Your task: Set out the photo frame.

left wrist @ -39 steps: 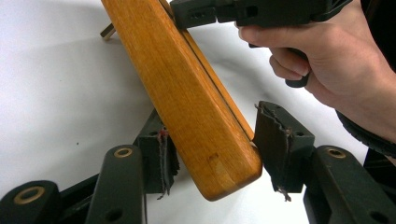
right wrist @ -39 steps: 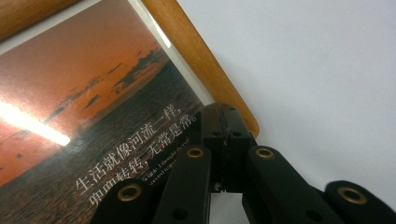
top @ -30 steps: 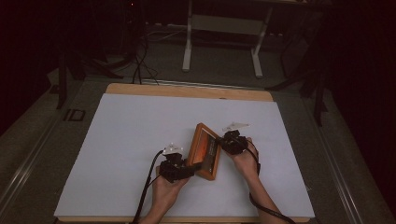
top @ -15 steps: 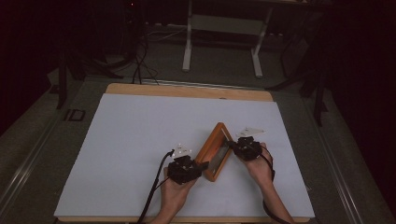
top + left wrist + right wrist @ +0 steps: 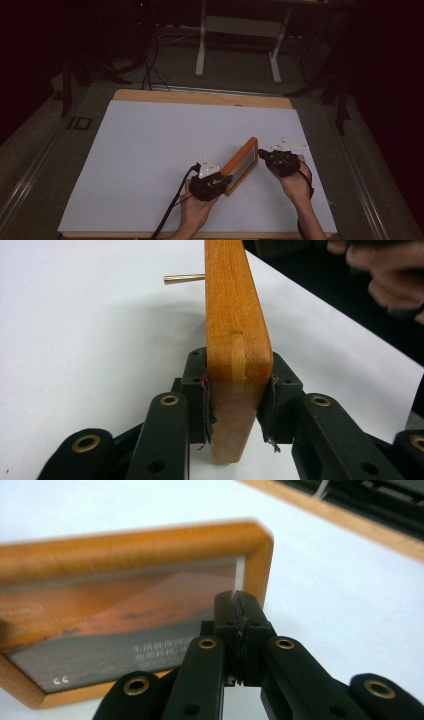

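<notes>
A wooden picture frame with an orange landscape print stands on its edge on the white table top, running diagonally between my hands. My left gripper has just been closing and now clamps the frame's near end. In the left gripper view both pads press the frame's wooden edge, one on each face. A thin brass peg sticks out behind it. My right gripper is shut with nothing between its jaws. In the right gripper view its tips sit just in front of the frame's glass, near its right side.
The white sheet covers a wooden table whose far rim shows at the back. A metal stand and cables lie on the dark floor beyond. Open white surface spreads to the left and back of the frame.
The frame has gone from lying tilted on the table to standing on its edge. Both hands have shifted right, and the right gripper has pulled back from the frame's far end.
</notes>
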Motion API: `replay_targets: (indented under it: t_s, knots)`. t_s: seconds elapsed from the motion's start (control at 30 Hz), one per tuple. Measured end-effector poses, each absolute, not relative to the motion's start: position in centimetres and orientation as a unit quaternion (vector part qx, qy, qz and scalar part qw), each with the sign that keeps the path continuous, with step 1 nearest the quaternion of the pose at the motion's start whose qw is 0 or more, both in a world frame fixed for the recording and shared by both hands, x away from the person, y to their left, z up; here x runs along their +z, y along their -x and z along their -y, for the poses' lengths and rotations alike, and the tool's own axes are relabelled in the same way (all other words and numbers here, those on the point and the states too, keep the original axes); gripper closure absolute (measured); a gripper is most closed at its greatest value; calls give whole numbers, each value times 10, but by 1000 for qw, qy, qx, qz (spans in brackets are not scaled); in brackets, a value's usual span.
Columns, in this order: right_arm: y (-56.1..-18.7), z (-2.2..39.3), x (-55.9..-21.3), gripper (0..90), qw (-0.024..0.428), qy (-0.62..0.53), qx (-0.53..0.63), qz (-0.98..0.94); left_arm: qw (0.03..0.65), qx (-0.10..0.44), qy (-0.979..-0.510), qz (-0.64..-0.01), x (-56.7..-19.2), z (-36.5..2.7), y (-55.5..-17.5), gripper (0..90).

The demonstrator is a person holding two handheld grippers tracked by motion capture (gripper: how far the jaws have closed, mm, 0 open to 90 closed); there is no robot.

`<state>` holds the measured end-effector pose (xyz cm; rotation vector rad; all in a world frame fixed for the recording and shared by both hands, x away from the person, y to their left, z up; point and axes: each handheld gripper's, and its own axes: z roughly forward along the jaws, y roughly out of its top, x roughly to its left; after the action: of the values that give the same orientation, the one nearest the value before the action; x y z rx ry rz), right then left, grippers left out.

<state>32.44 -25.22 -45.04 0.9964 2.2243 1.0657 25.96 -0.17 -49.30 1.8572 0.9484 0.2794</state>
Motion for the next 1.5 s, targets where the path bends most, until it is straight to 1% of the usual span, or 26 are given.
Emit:
replay_targets:
  t_s: [0.17,0.3,0.43,0.47,0.53,0.6,0.63,0.67,0.7,0.8,1.07,1.1,1.2,1.5]
  knots:
    - [-318,252,-435,897,255,-353,405,-804,495,131,-781,-358,-493,7,-256,693]
    - [-319,250,-432,898,257,-350,408,-803,500,133,-789,-333,-494,7,-255,691]
    - [-323,248,-434,899,253,-354,410,-802,503,127,-788,-332,-494,6,-256,688]
    - [-324,248,-435,899,251,-354,412,-801,510,115,-784,-337,-495,4,-259,688]
    - [-327,251,-436,900,240,-361,425,-795,520,93,-776,-344,-497,1,-261,667]
    - [-327,251,-437,900,237,-362,427,-794,518,80,-777,-349,-503,0,-263,573]
    - [-327,251,-437,900,237,-362,427,-794,518,80,-777,-349,-503,0,-263,552]
    - [-327,251,-437,900,236,-362,427,-794,512,79,-779,-353,-509,-1,-263,552]
    - [-327,252,-437,900,238,-360,426,-795,510,77,-780,-355,-511,-2,-263,525]
    - [-326,253,-437,900,236,-360,428,-795,506,75,-781,-357,-516,-2,-262,504]
    - [-327,253,-437,900,235,-362,431,-793,490,70,-796,-348,-528,11,-263,516]
    - [-327,253,-438,900,234,-362,434,-791,488,70,-797,-350,-529,12,-264,560]
    - [-327,254,-438,900,232,-363,435,-791,486,72,-798,-350,-531,14,-265,589]
    - [-328,256,-438,900,234,-366,434,-789,492,77,-791,-355,-533,17,-268,627]
